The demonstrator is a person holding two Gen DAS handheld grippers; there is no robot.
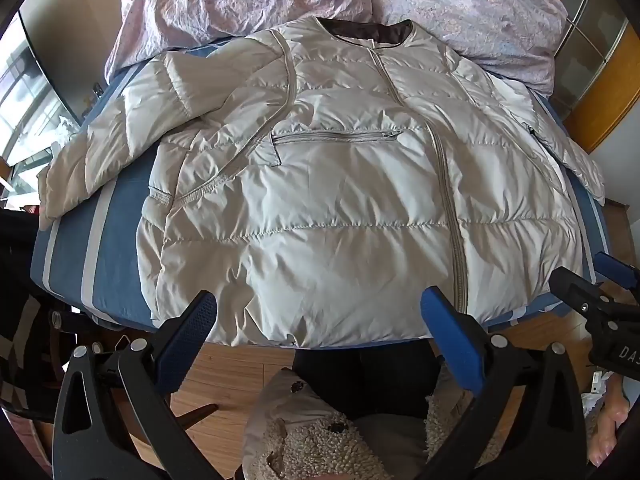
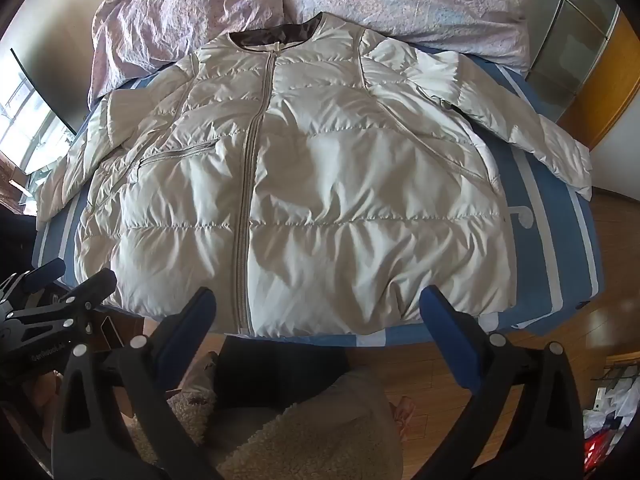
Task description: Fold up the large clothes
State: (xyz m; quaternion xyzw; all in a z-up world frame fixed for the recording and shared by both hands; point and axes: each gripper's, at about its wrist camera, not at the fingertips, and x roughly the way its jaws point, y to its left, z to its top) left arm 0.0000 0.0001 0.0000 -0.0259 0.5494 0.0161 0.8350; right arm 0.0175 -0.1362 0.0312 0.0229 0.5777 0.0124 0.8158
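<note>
Both spread: left gripper (image 1: 318, 312), right gripper (image 2: 318, 312), jacket (image 2: 296, 184) flat, chest pocket (image 1: 336, 136) plainest left.

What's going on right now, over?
Left gripper and right gripper open, empty. Puffer jacket flat on bed, zipped, unfolded. Nothing in the way.

Both wrist views look down from near the bed's foot, sharing the spread puffer jacket (image 1: 320, 208); the left sits further left.
</note>
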